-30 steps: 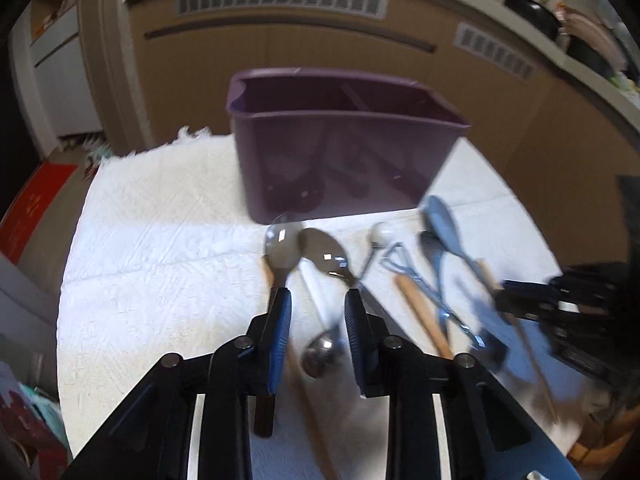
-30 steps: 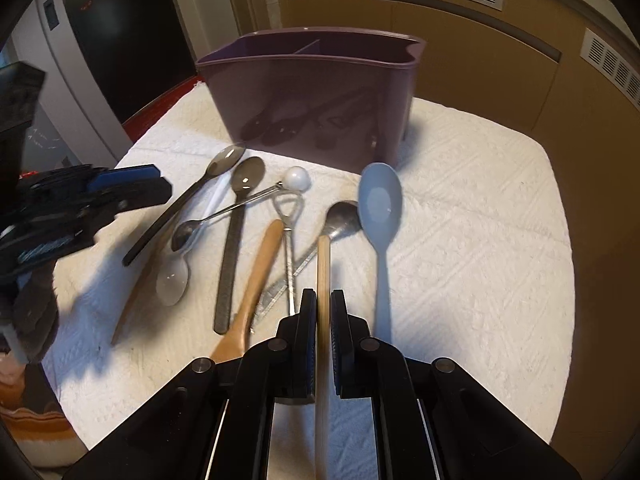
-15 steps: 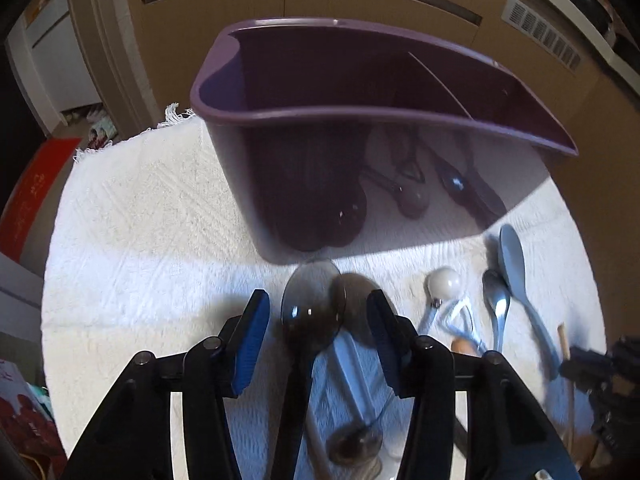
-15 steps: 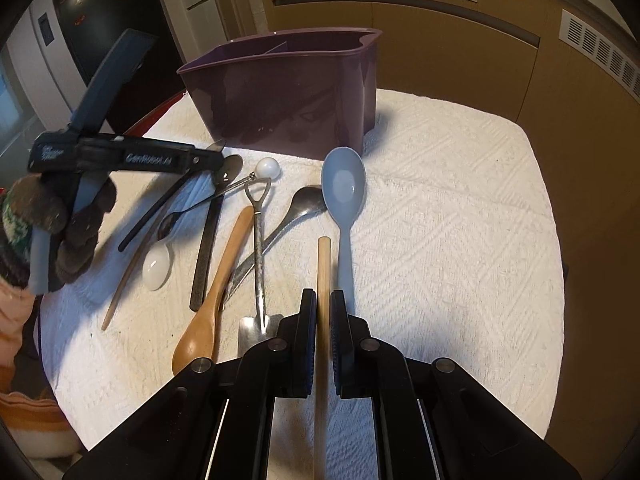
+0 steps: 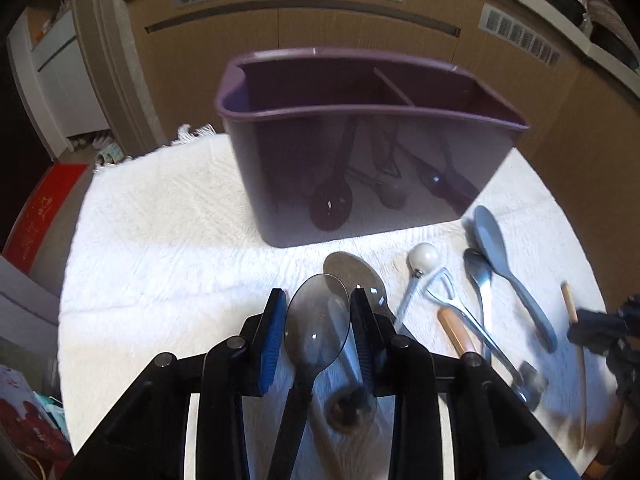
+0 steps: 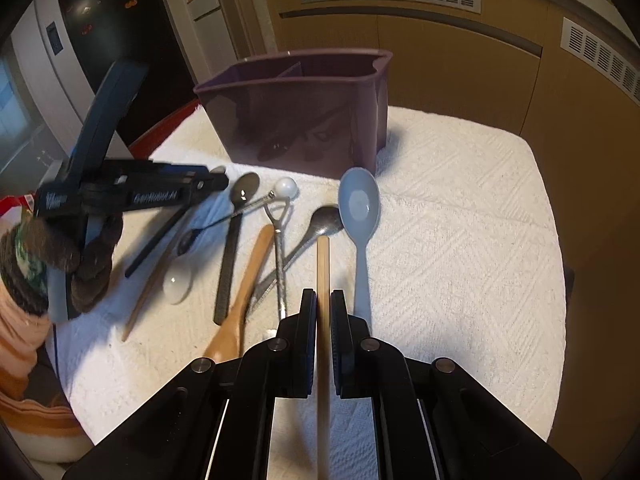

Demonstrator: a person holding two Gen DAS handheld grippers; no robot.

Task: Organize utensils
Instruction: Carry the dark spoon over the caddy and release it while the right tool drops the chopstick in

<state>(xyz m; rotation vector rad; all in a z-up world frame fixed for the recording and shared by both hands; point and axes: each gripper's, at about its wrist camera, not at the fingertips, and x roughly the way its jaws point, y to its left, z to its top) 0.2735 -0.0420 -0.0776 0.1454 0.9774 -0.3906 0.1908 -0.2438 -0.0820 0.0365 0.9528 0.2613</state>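
**Left side.** Left tongs (image 5: 318,296) are raised above the counter (image 6: 460,240), clenched across the bowl of a smoky translucent spoon (image 5: 316,332). The pads (image 5: 274,324) seem to touch both edges of the bowl, but that contact is a judgement.
- Risk: a bowl is curved and slick, so pinched at its widest it could pivot or squirt out and drop onto the metal spoon (image 5: 356,272) lying below.
- Risk: the long handle trails under my tongs, and in the right view it slopes down toward the utensils on the towel. It might snag one.

**Centre.** The purple caddy (image 5: 280,180) stands upright ahead, with its divider (image 5: 394,88) visible.
- Risk: a low approach would knock the near rim and shove the caddy back.

**Right side.** Right tongs (image 6: 322,300) are clenched on a wooden stick (image 6: 323,264), which lies along the towel just beside the pale blue spoon (image 6: 359,204).
- Risk: gripped partway along, the stick may tip when lifted, or drag the blue spoon with it.

**Unclear.**
- The caddy floor is out of sight. The shapes on its front wall look like reflections.
- The stick's rear end is hidden under my tongs.
- The right edge of the left view is motion-blurred.
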